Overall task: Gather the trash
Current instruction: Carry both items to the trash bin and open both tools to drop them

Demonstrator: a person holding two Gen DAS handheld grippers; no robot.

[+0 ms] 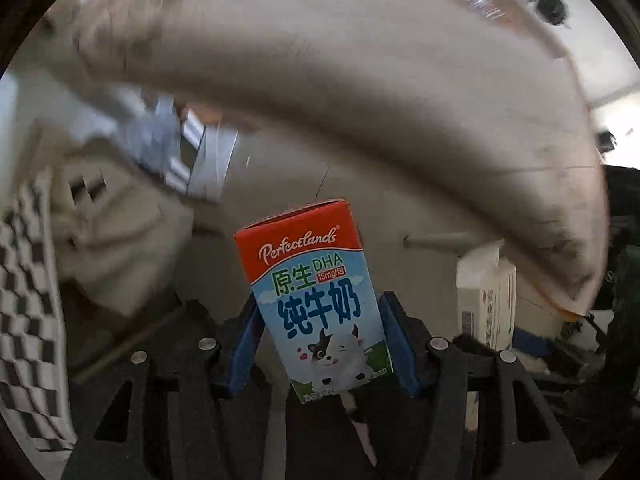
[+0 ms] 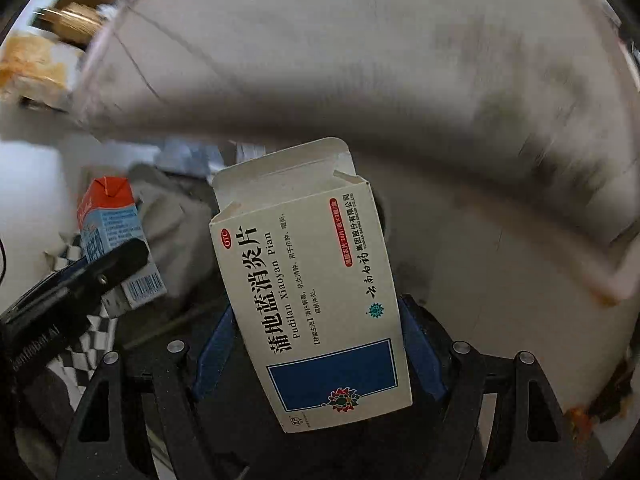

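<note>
My left gripper is shut on a small milk carton with a red top and a blue cow label, held upright. My right gripper is shut on a white medicine box with an open top flap and a blue panel. The milk carton and the left gripper also show at the left of the right wrist view. The white medicine box shows at the right of the left wrist view. Both items hang inside a large beige bin, whose rim curves across the right wrist view.
Silver foil wrappers and crumpled pale paper lie at the bin's bottom. A black-and-white checkered cloth is at the left. Cardboard boxes stand outside the bin at the upper left.
</note>
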